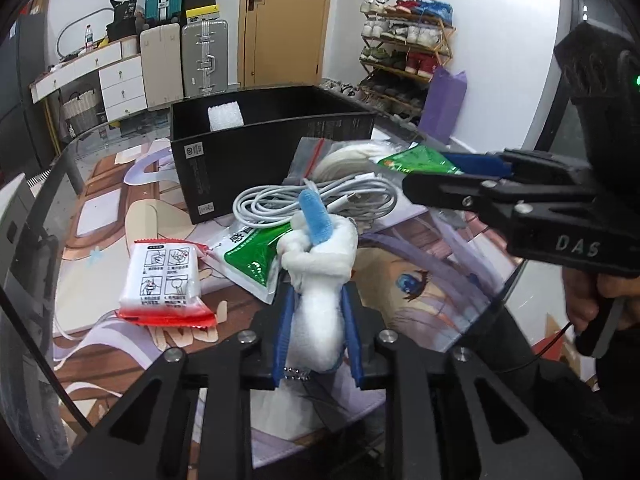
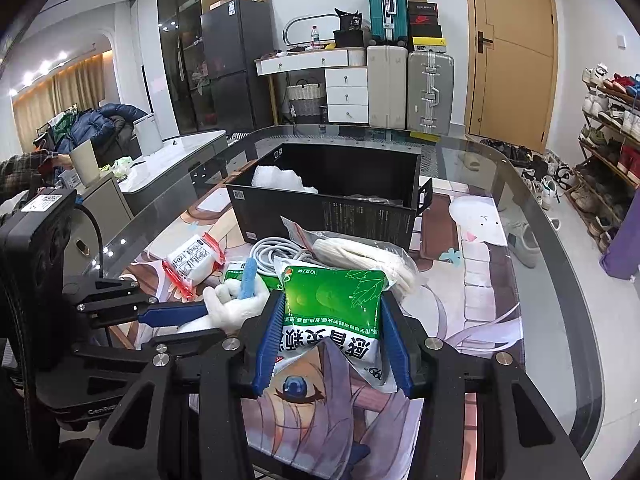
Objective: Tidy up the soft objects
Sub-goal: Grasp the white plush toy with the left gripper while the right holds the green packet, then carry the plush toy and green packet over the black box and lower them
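Note:
A white plush toy (image 1: 320, 320) with a blue strip on top is clamped between the blue pads of my left gripper (image 1: 317, 292), just above the printed mat. In the right wrist view the same plush toy (image 2: 228, 300) sits at the tip of the left gripper (image 2: 206, 310). My right gripper (image 2: 331, 300) is shut on a green-and-white packet (image 2: 332, 292), held a little above the mat. From the left wrist view the right gripper (image 1: 428, 172) reaches in from the right with that packet (image 1: 416, 160). An open black box (image 1: 248, 160) stands behind, with white foam (image 1: 225, 117) inside.
On the mat lie a red-and-white packet (image 1: 164, 284), a second green packet (image 1: 252, 256), a coiled white cable (image 1: 280, 200) and white gloves in a zip bag (image 2: 360, 252). The glass table's curved edge (image 2: 560, 280) runs on the right. A person's hand (image 1: 580, 300) holds the right gripper's handle.

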The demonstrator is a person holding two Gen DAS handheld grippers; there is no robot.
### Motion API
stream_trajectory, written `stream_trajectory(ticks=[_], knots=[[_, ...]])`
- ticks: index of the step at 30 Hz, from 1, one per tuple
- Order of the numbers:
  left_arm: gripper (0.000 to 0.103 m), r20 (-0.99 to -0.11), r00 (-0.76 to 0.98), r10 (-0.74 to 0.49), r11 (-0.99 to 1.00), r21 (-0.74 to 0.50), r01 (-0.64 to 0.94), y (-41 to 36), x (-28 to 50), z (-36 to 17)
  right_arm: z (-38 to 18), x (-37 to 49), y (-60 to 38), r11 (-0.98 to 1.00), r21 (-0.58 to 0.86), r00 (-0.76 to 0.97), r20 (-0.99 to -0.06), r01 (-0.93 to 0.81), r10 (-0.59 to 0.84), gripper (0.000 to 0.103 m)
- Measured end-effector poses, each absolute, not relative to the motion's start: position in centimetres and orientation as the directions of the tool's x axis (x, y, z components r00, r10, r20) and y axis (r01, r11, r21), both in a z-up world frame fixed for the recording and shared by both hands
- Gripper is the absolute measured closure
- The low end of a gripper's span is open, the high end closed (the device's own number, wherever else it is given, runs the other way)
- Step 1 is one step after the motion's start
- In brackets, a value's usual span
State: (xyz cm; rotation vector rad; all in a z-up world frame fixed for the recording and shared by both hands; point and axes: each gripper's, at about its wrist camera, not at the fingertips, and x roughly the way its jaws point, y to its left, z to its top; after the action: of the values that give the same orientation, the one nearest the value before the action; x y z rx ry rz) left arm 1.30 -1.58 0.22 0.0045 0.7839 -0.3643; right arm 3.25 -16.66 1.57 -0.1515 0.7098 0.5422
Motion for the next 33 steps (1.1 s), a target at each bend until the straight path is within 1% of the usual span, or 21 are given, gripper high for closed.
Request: stream_trajectory(ticks=[13,27,33], knots=[[0.081,-0.601,0.712,-0.363,0.932,-0.225,0.286,0.4,1.3,2.9,2.4,2.8,-16.9,0.856,0.048,0.654,-0.623,-0.515,0.429,0.056],[0.081,-0.535,0.767,-0.354,0.933,-0.263,0.246,2.1,3.0,5.4,4.0,2.4,-17.4,0.845,0.074,0.679,-0.56,-0.53,0.475,0.056],[0.081,-0.513,0.787,-0.343,0.932,-0.289,0.218,3.0,3.8,6.2,5.2,3.4,-17.4,0.845,0.079,0.685,-0.549,-0.528,0.479,0.056]])
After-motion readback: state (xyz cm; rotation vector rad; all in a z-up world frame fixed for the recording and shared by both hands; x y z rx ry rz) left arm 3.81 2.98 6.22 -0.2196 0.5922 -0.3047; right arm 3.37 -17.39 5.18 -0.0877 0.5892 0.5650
